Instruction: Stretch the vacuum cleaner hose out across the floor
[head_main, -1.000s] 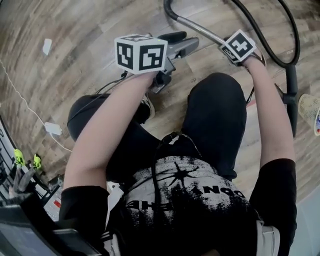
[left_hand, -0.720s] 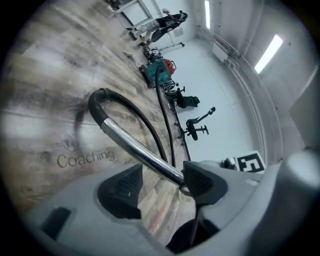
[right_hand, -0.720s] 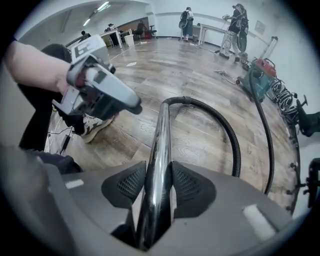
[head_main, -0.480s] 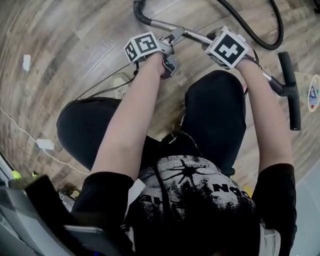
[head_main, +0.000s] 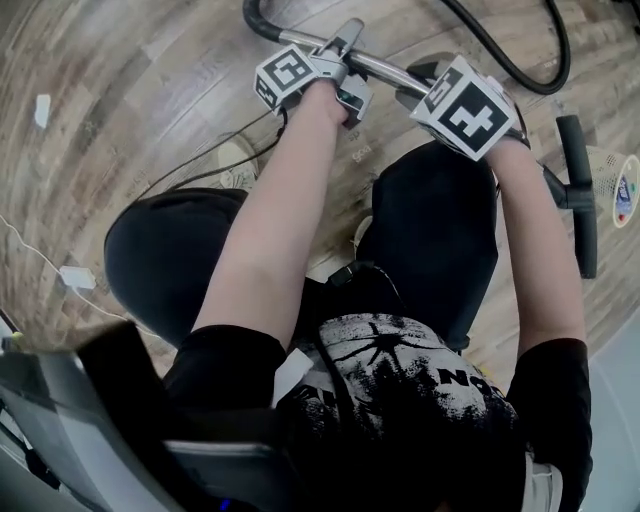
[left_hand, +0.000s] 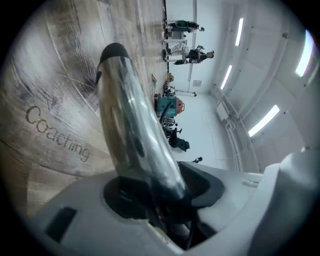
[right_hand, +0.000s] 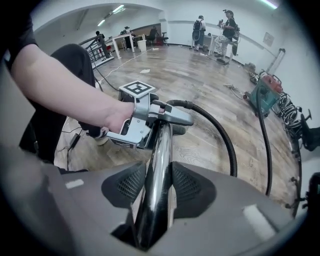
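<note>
Pale wood-plank floor (head_main: 150, 110) of a large white-walled room (left_hand: 210, 117) lit by ceiling strips (left_hand: 262, 120); at 12 o'clock my left gripper (left_hand: 162, 192), jaws just narrowed, and my right gripper (right_hand: 157, 187) both clamp the chrome tube (head_main: 385, 68), whose black vacuum hose (right_hand: 232, 162) loops away toward 1 o'clock.

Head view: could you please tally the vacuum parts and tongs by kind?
Metal tube: 1
Black hose: 1
Floor nozzle: 1
Tongs: 2: left tongs, jaws just closing with the metal tube between them, and right tongs
Total: 5
</note>
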